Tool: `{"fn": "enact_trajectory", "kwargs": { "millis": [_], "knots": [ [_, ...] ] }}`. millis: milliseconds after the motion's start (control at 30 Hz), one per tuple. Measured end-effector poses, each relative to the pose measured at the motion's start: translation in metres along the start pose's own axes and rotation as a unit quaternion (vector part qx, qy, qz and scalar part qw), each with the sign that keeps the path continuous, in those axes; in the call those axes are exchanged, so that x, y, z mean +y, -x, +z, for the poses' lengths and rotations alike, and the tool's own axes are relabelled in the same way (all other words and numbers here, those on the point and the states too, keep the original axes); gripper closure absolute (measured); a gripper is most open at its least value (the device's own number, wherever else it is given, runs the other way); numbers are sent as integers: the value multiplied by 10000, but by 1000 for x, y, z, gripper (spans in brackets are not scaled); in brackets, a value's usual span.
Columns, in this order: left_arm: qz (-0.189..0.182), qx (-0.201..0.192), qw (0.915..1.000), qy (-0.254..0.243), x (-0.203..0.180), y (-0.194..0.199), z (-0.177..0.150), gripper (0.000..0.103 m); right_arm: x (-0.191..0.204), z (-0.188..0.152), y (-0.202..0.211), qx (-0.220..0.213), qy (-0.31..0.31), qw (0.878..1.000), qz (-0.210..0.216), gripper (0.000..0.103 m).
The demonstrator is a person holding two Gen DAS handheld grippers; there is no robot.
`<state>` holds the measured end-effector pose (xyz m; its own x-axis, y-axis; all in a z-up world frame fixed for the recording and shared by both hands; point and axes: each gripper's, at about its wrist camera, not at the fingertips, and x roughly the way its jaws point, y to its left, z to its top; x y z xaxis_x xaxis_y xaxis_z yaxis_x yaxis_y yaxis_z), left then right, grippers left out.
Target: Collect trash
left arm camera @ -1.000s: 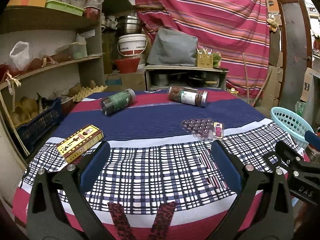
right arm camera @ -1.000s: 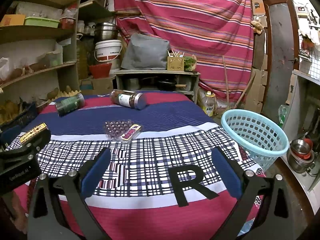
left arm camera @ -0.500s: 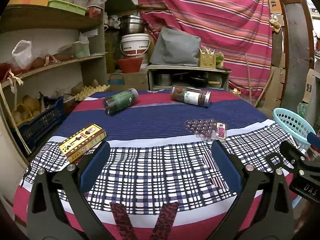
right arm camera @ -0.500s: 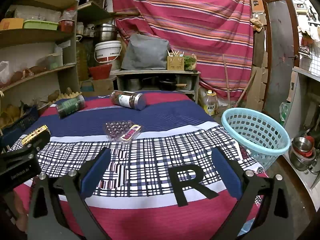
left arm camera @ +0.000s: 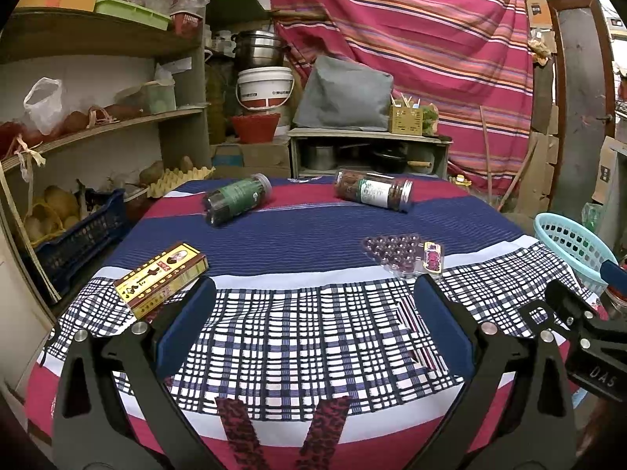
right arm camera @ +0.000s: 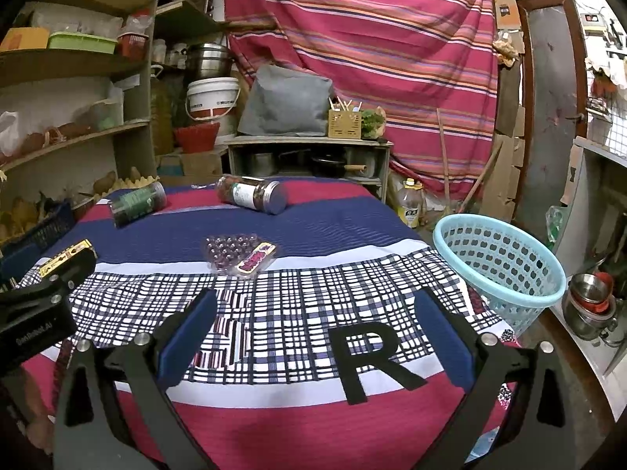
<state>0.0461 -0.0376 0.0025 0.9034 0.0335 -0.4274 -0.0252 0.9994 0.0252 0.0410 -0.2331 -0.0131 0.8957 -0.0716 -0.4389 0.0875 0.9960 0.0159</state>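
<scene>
On the cloth-covered table lie a yellow and brown box at the left, a green-labelled jar and a white-labelled jar on their sides at the far end, and a clear blister tray of purple beads in the middle. A light blue basket stands off the table's right edge. My left gripper is open over the checked cloth at the near edge, with the box just beyond its left finger. My right gripper is open above the black letter R. Both hold nothing.
Wooden shelves with bags, trays and a blue crate run along the left. A low cabinet with pots stands behind the table, in front of a striped curtain. Metal bowls sit on the floor at the right.
Both views have drifted slightly; the table items sit a little nearer and lower in the frames. Nothing was taken hold of, and both grippers stay open.
</scene>
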Motion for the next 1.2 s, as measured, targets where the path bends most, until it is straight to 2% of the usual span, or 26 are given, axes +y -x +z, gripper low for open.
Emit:
{"fn": "enact_trajectory", "kwargs": {
  "millis": [1200],
  "knots": [
    [-21,-64,10000,-59,-7,1,0,6,-6,-3,-4,5,-20,10000,-54,5]
  ]
}}
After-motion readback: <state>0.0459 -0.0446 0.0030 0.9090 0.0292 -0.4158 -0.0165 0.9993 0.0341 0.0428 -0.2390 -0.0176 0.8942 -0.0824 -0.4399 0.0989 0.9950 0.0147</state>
